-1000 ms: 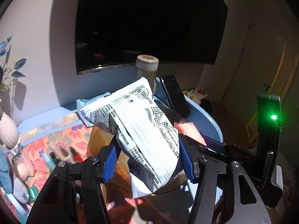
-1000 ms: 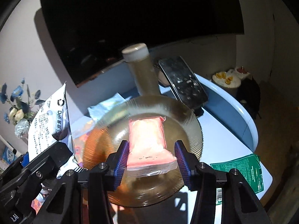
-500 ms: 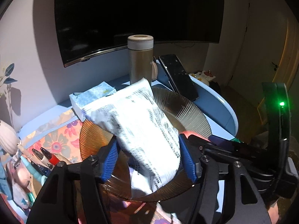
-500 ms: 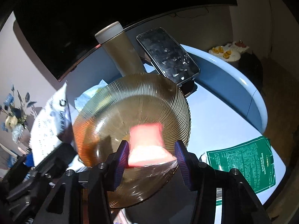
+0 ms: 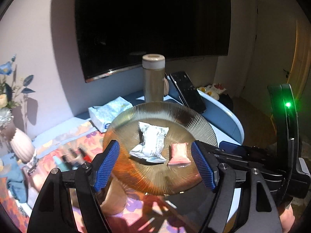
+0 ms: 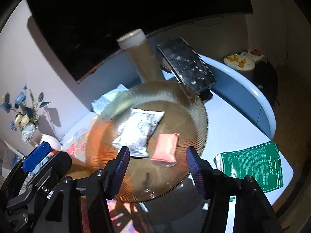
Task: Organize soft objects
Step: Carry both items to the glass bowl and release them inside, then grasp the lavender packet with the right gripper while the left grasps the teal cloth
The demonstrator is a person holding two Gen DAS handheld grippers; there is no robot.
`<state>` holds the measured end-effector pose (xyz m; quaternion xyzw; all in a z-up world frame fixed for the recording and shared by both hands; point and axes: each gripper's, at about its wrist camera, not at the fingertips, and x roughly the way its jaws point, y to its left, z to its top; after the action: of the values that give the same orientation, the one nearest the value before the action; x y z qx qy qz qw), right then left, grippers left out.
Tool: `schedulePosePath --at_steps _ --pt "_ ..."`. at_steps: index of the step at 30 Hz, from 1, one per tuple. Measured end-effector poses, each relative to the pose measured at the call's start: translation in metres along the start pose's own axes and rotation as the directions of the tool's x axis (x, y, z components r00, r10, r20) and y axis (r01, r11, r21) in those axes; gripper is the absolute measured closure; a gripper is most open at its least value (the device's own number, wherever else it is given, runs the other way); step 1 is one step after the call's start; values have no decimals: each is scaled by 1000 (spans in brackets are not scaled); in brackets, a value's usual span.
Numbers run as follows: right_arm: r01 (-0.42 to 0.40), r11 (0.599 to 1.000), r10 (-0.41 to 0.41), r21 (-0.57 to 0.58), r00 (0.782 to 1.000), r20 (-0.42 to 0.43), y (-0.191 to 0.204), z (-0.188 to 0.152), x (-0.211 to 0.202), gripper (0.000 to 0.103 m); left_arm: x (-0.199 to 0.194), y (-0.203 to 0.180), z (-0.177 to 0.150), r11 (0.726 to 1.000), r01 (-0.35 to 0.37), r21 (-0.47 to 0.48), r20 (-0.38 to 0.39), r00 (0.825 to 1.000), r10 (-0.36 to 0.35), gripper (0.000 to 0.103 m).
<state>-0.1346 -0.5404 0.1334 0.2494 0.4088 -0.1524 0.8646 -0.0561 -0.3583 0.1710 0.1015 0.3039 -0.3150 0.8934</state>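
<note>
- white printed plastic packet point(image 5: 152, 142) lies on ribbed amber glass plate point(image 5: 186, 116), beyond left gripper point(image 5: 155, 166); jaws just opened, released.
- pink plastic sachet point(image 6: 165, 149) lies beside it, beyond right gripper point(image 6: 156, 169); jaws just opened, released.

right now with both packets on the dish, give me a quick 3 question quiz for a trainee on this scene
1. True or false: the white printed packet and the pink packet both lie on the amber ribbed glass plate.
2. Which describes the left gripper and the right gripper?
A. both clamp a packet
B. both have open jaws, with nothing pressed between the pads
C. only the left one holds a packet
3. Fill in: the soft item lying on the white table, off the plate, beside the right gripper is the ____ packet.

Key
1. True
2. B; the jaws have just been opening and the packets lie free.
3. green
</note>
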Motion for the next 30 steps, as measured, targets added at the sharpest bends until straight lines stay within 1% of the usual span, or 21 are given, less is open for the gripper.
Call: schedulePosePath --at_steps 4,6,9,12,15,16,19,21,24,25,27,28,30 --pt "-29 999 31 -45 999 27 25 -5 -20 44 -30 16 -7 999 -25 -31 23 999 26 27" --pt "-38 996 42 -79 998 47 42 -10 -31 44 -47 32 -14 997 -57 -59 32 998 59 25" --pt "-45 987 57 -156 996 73 75 -21 -47 44 -75 66 -26 986 -103 -129 38 993 109 25" --pt "-91 971 108 -220 992 66 109 -34 -54 44 -107 113 -42 961 -165 -221 37 983 177 25" --pt "-113 950 134 -291 989 55 143 -50 -57 44 -134 155 -59 933 -218 -286 21 972 234 25" --pt "-132 939 153 -316 987 42 158 -58 -56 44 -148 174 -67 916 -248 -316 17 964 266 25" --pt "-187 909 198 -371 980 -8 192 -78 -49 44 -178 214 -88 877 -304 -373 4 944 329 25" --pt "-214 891 214 -401 976 -46 213 -93 -41 44 -189 232 -101 862 -323 -390 -7 937 348 25" --pt "-283 856 246 -433 959 -140 245 -121 -21 44 -197 253 -129 857 -352 -376 -38 930 366 24" --pt "-297 846 247 -442 954 -168 254 -132 -13 44 -196 257 -135 857 -354 -373 -48 930 363 24" --pt "-320 832 243 -454 945 -219 267 -148 3 44 -187 265 -154 868 -336 -364 -84 941 329 24" --pt "-334 826 244 -453 938 -247 273 -156 13 44 -177 267 -166 878 -319 -356 -112 948 298 24" --pt "-361 821 248 -442 923 -293 279 -167 31 44 -162 266 -185 892 -297 -340 -154 954 259 23"
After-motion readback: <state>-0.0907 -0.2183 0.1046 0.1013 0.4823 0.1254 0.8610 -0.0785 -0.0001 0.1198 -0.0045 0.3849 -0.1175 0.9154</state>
